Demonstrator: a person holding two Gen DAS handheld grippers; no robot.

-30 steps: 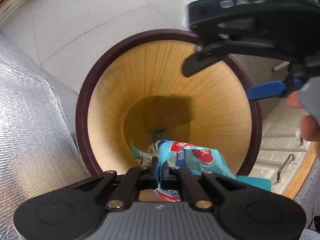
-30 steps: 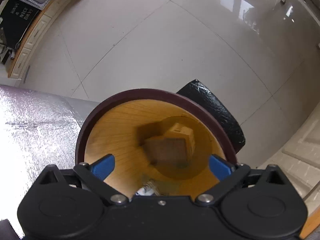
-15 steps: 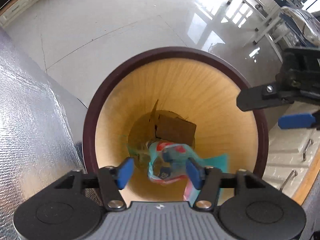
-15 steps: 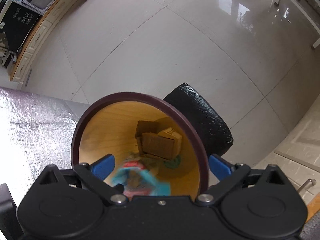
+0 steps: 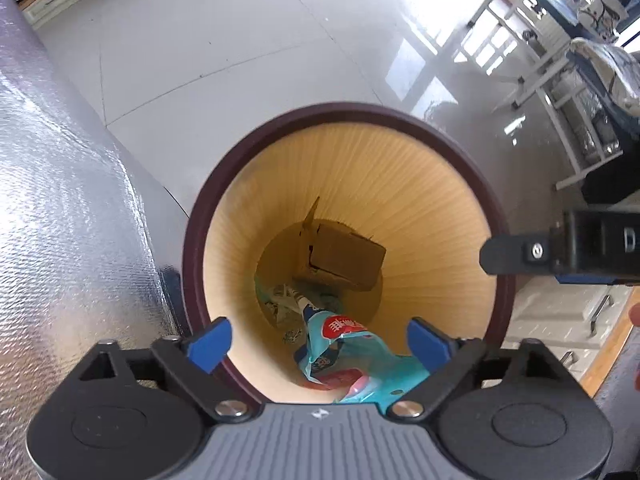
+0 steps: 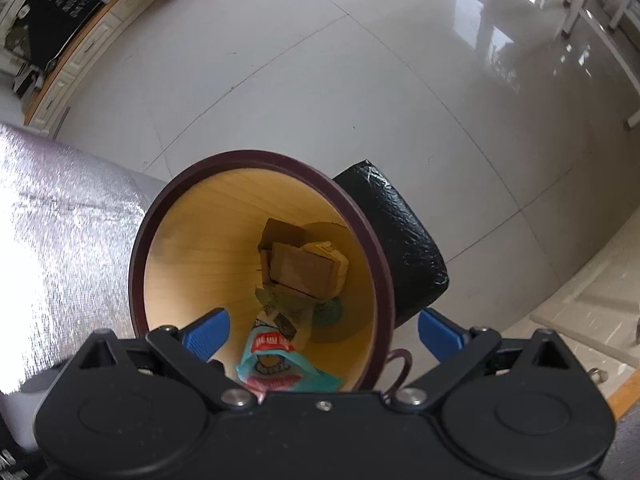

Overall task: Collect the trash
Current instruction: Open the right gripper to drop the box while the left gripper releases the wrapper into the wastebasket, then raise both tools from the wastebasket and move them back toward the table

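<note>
A: status on the trash?
B: teal snack wrapper [image 5: 352, 354] is inside the wooden bin [image 5: 348, 120], lying against the near wall over other scraps; cardboard box [image 5: 340, 258] sits deeper at the bottom, so at least two bigger items plus small bits are binned

A: tongs?
B: left tongs [image 5: 318, 342] over the bin mouth pointing down, jaws opening, blue pads wide apart; wrapper shows between them in the left wrist view but neither pad touches it, looks released. Right tongs [image 6: 322, 330] also spread wide, nothing gripped, hovering over the near rim

A: what's left?
B: this drop looks done. Can't tell if more trash remains, only floor, a silver foil-covered surface [image 5: 60, 200] beside the bin and a black bag [image 6: 400, 240] behind it are visible, no loose litter in sight

A: next?
B: my guess, lift both clear and look for another piece, or finish
</note>
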